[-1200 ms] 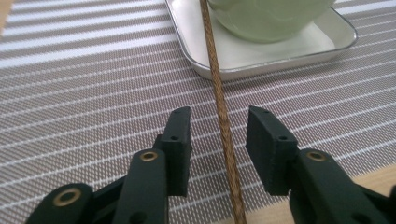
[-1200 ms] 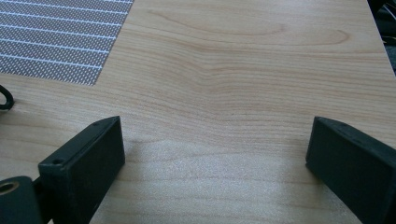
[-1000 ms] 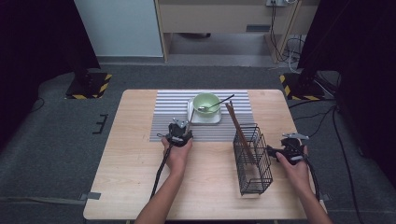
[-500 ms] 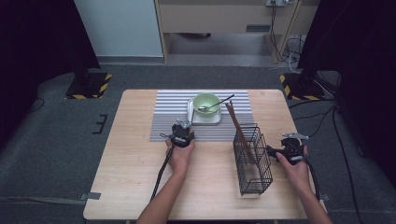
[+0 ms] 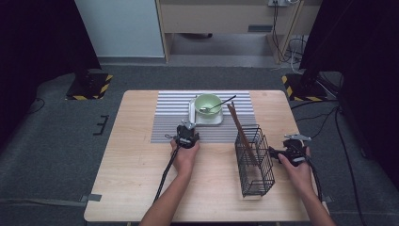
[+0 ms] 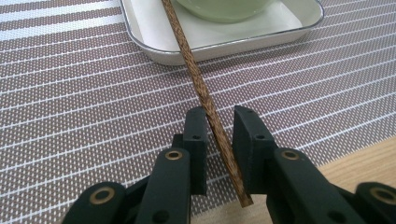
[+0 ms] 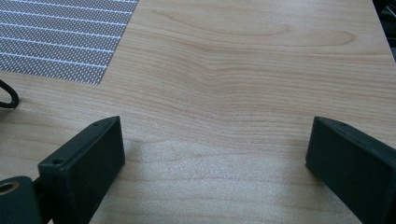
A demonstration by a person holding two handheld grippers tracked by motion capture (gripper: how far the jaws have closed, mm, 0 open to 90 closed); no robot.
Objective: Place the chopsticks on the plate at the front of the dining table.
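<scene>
In the left gripper view a brown wooden chopstick point(image 6: 201, 88) lies slanted across the striped mat point(image 6: 70, 93), its far end resting on the white tray point(image 6: 154, 37) under the green bowl point(image 6: 224, 7). My left gripper point(image 6: 219, 112) has just been closing, and its jaws now pinch the near end of the chopstick. From above, the left gripper point(image 5: 187, 134) sits on the mat just in front of the tray point(image 5: 194, 117). My right gripper point(image 5: 277, 154) rests on the table right of the wire basket point(image 5: 254, 160), and its jaws point(image 7: 215, 140) stand wide open over bare wood.
A spoon point(image 5: 219, 104) leans in the green bowl point(image 5: 208, 102). Brown chopsticks point(image 5: 237, 125) stand tilted in the black wire basket. The striped mat point(image 5: 164, 122) covers the far middle of the wooden table point(image 5: 131, 179). Cables trail from both grippers toward the near edge.
My left gripper has edged slightly right toward the tray. The right hand and the basket have stayed where they were.
</scene>
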